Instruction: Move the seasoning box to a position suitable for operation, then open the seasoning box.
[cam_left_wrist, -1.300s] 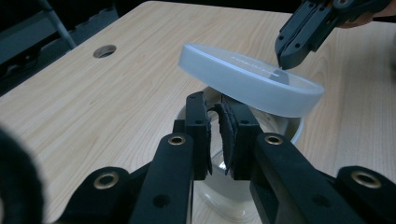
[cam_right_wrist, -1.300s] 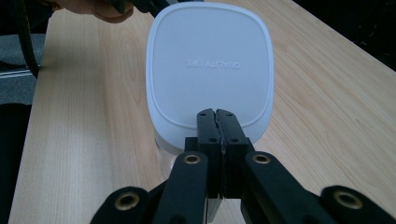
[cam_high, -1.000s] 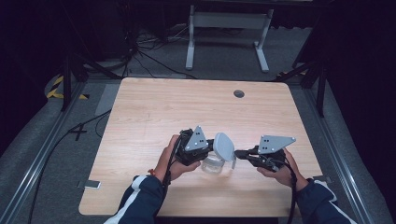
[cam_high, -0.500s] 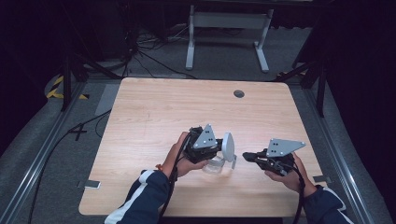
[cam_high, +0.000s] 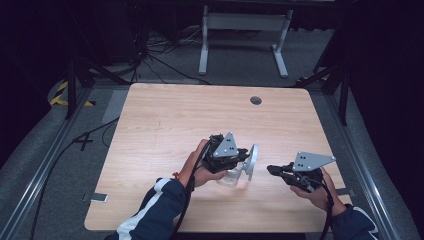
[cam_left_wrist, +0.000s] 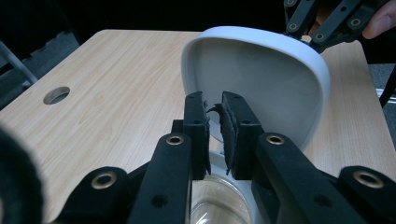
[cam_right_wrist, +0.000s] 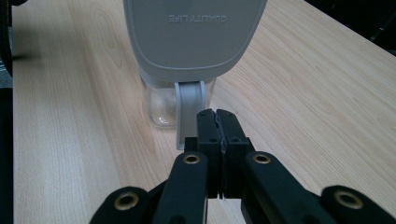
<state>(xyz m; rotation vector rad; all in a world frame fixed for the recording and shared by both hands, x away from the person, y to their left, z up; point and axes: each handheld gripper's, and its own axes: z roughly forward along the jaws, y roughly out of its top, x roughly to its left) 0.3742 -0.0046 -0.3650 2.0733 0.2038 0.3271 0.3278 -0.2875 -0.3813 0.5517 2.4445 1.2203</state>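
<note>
Left gripper (cam_high: 239, 161): jaws narrow, pinching tab of raised grey lid (cam_left_wrist: 261, 79). Right gripper (cam_high: 274, 170): jaws closed, empty, near. Glass jar (cam_right_wrist: 161, 105) on table (cam_high: 165, 120), front centre; appears empty. Risk: lid tab slipping from pinch, or pull tipping light jar.

Lid (cam_high: 251, 161) stands upright over jar (cam_high: 231, 177), on table (cam_high: 165, 120).

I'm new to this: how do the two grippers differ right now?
The left gripper is over the clear jar, jaws shut on its raised white lid. The right gripper sits apart beside it, jaws shut on nothing. Both are black, hand-held, with grey plates.
</note>
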